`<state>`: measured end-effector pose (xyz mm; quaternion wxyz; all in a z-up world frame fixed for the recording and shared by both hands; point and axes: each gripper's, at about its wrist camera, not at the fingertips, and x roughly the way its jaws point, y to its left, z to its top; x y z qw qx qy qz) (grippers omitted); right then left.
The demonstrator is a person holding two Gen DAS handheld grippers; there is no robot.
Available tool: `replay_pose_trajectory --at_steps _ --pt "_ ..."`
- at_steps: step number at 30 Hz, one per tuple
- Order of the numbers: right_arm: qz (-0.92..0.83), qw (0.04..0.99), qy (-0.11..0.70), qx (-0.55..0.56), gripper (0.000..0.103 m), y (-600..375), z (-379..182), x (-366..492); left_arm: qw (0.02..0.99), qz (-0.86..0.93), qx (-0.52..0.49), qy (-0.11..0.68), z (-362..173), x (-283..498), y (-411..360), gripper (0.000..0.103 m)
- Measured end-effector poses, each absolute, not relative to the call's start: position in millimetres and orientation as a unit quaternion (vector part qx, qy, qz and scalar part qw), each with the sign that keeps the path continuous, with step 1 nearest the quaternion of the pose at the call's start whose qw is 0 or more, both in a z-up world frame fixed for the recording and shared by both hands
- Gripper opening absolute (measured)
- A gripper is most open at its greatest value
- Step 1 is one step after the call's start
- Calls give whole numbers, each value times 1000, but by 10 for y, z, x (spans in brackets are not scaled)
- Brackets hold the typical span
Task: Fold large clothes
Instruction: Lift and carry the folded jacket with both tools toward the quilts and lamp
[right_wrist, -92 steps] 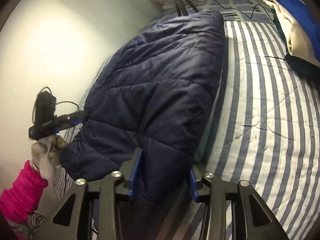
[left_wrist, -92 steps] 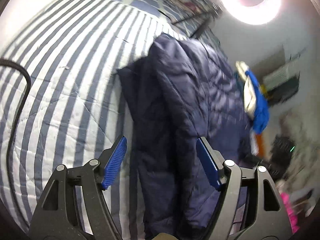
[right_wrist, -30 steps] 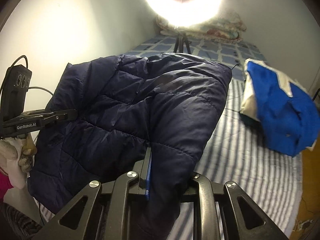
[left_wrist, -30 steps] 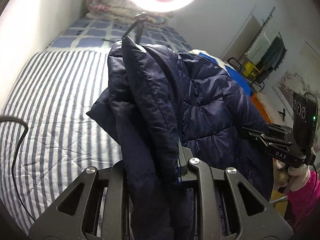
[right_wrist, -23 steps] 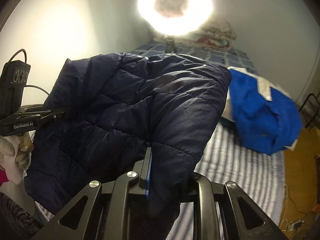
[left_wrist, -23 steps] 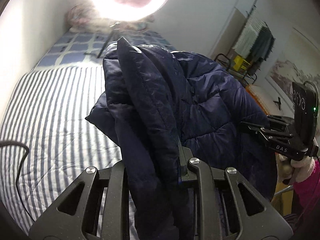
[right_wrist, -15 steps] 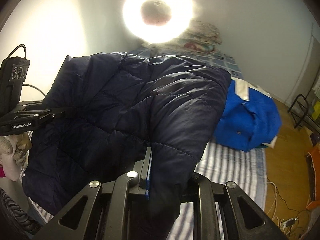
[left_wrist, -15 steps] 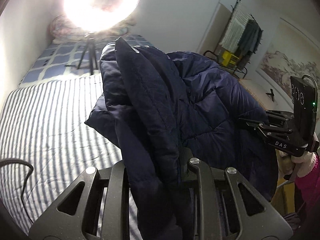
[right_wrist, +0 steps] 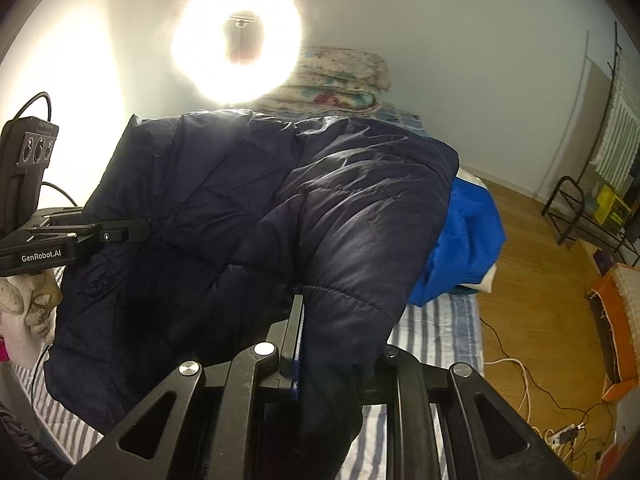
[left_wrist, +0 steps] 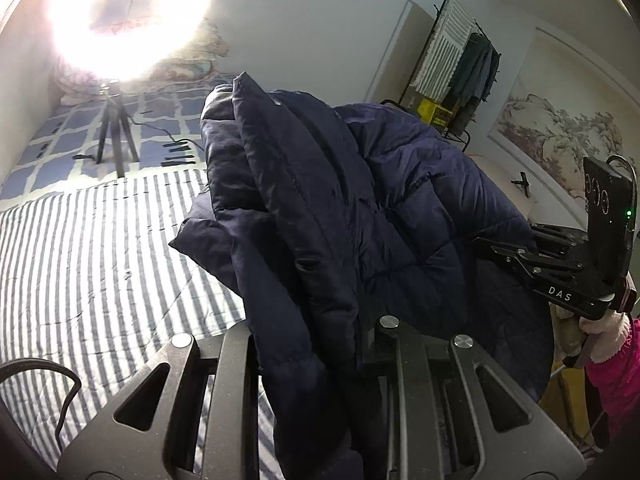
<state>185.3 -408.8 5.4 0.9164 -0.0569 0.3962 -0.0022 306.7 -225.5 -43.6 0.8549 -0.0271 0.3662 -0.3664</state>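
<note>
A dark navy quilted jacket (left_wrist: 400, 208) hangs in the air above the striped bed (left_wrist: 88, 256), held up by both grippers. My left gripper (left_wrist: 320, 332) is shut on one bunched edge of it; the fabric hides the fingertips. My right gripper (right_wrist: 332, 332) is shut on another edge of the jacket (right_wrist: 260, 208), with fabric draped over its right finger. In the left wrist view the right gripper (left_wrist: 500, 248) grips the jacket's far right edge. In the right wrist view the left gripper (right_wrist: 136, 234) grips its left edge.
A ring light on a tripod (left_wrist: 116, 136) stands on the bed by folded quilts (right_wrist: 340, 80). A blue and cream garment (right_wrist: 464, 240) lies on the bed's right side. A clothes rack (left_wrist: 460, 64), wooden floor with cables (right_wrist: 520, 360) and an orange basket (right_wrist: 616, 320) lie beyond.
Both grippers closed on the jacket's edges and lifted it off the bed. Over the last second both have tilted further up, so more wall and room show.
</note>
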Motion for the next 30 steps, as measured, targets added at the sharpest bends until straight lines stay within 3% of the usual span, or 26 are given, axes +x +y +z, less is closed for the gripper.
replay_pose_trajectory --at_steps 17,30 --pt "-33 926 370 -72 16 -4175 241 1747 872 -373 20 316 -135 2959 -2693 19" --pt "-68 935 340 -76 16 -4588 341 2351 881 -374 1 290 -94 3779 -3203 19"
